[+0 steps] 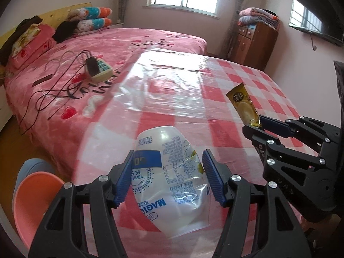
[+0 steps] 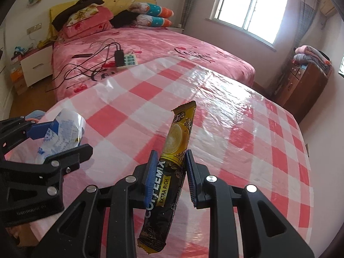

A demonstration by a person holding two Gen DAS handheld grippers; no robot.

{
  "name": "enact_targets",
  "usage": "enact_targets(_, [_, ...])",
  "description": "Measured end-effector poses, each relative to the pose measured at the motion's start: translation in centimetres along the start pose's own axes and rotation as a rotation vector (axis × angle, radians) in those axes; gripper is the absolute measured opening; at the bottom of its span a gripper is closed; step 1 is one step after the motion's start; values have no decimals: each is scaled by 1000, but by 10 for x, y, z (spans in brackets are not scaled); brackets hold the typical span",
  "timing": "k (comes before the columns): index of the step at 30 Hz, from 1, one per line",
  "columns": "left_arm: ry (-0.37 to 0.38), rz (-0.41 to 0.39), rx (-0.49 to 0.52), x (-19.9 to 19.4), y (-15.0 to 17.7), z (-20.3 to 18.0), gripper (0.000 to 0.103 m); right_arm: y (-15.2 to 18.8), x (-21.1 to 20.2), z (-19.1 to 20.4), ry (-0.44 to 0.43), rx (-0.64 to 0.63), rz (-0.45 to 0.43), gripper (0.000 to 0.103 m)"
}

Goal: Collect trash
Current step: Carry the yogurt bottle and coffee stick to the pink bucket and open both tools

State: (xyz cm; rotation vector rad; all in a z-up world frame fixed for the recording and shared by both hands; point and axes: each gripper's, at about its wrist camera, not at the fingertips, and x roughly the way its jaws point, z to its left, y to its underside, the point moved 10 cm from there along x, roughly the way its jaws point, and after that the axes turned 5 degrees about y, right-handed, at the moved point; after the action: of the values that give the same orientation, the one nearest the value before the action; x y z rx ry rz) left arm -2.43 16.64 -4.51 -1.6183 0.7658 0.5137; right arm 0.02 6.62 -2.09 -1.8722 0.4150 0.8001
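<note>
Plastic, clear and crinkled, with blue print on it: that is the empty pouch [image 1: 172,178] sitting between the blue pads of the left hand-held gripper [image 1: 168,176], and both pads press on its sides, so it is clamped and carried clear above the checked counter [image 1: 247,81]. Its long axis runs straight out along the fingers, the open mouth pointing away from the hand.

Over on the other side, the right hand-held gripper [image 2: 169,173] has its pads drawn in close on a gold and black coffee-mix stick [image 2: 172,167]. The stick stands steep, its crimped top leaning away over the counter, its dark tail hanging back under the fingers. From the left wrist view it shows as a slim gold strip [image 1: 244,105] poking up from the right gripper's tips [image 1: 255,126].

Both pieces are off the counter, then, and the two grippers ride side by side, near each other but not touching, the pouch to the left of the stick.

Now, where do they go? Low at the left edge, beside the counter and below its level, sits an orange rounded thing [image 1: 32,200], perhaps a bin or a stool; I cannot tell which. If that is the drop, the left hand is plainly the nearer, and I'd judge the pouch wants tipping mouth-down that way, the stick crossing after it.
</note>
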Motion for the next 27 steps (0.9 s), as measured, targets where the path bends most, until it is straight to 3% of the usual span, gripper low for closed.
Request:
enact_targets(14, [-66, -33, -110, -26, 11, 74, 63, -24, -12, 71, -67, -98, -25, 28])
enact_targets(27, [-175, -41, -244, -61, 44, 163, 63, -43, -27, 171, -211, -231, -47, 28])
